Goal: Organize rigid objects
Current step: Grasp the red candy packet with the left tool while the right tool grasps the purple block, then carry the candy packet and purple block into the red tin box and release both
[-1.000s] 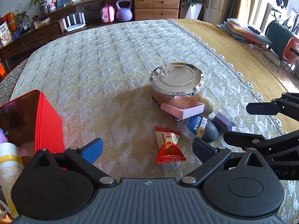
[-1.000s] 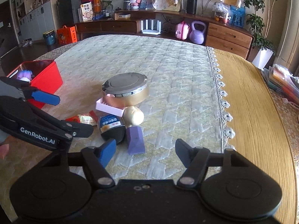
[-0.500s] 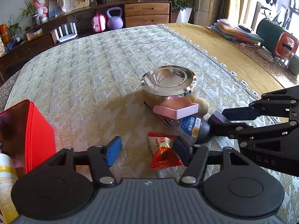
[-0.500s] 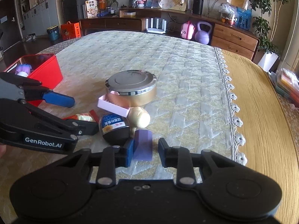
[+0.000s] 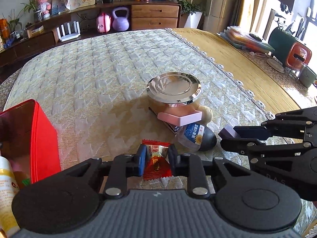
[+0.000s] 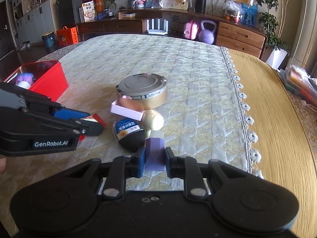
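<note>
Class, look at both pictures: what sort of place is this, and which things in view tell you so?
Most likely a home living or dining room: a wooden sideboard by houseplants, a purple kettlebell and a quilted table cover.

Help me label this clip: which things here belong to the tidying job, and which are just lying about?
Job:
red candy packet
purple block
round tin
pink tray
dark bottle
red box

Lying about:
purple kettlebell
white router
</note>
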Motion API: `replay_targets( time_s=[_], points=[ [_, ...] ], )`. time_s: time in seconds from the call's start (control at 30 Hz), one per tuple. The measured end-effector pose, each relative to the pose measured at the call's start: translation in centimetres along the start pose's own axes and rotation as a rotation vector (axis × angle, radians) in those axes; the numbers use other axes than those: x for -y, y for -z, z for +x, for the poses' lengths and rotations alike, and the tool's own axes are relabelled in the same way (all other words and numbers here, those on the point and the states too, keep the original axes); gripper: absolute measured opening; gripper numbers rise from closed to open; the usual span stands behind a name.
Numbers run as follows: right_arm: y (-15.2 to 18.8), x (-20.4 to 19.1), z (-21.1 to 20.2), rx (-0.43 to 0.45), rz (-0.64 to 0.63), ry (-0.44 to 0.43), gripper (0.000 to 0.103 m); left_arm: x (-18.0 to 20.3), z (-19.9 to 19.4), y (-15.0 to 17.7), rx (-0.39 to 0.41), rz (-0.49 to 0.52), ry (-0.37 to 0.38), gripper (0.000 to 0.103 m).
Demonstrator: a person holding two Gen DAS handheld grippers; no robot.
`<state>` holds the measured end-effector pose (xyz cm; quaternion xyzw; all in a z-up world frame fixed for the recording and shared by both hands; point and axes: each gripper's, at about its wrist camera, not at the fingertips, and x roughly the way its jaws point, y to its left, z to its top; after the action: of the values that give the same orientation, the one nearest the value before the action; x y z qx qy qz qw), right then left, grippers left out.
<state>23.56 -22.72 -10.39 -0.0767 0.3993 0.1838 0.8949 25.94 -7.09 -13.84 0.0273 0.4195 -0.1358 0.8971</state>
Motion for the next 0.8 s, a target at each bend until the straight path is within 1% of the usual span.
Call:
replay_targets(
  time_s=[0.17, 0.43, 0.6, 0.8],
  points=[
    [-0.3, -0.9, -2.1, 0.016, 0.026, -0.01, 0.02, -0.4, -2.1, 0.0, 0.011, -0.029, 0.007, 0.023],
    [-1.2, -3.3, -6.0, 0.057, 0.018, -0.031, 0.02, -1.2, -6.2, 0.5, 0.048, -0.056, 0.003, 0.023],
    [-2.4, -5.2, -7.8, 0.083, 0.003, -0.063, 0.02, -2.5, -9.1, 1.0, 0.066, -0.087, -0.006, 0.023],
    [-3.9, -7.7, -8.8, 0.095, -0.003, -0.123, 0.02, -4.8, -12.0, 2.0, 0.073, -0.138, -0.041, 0.023]
  ],
)
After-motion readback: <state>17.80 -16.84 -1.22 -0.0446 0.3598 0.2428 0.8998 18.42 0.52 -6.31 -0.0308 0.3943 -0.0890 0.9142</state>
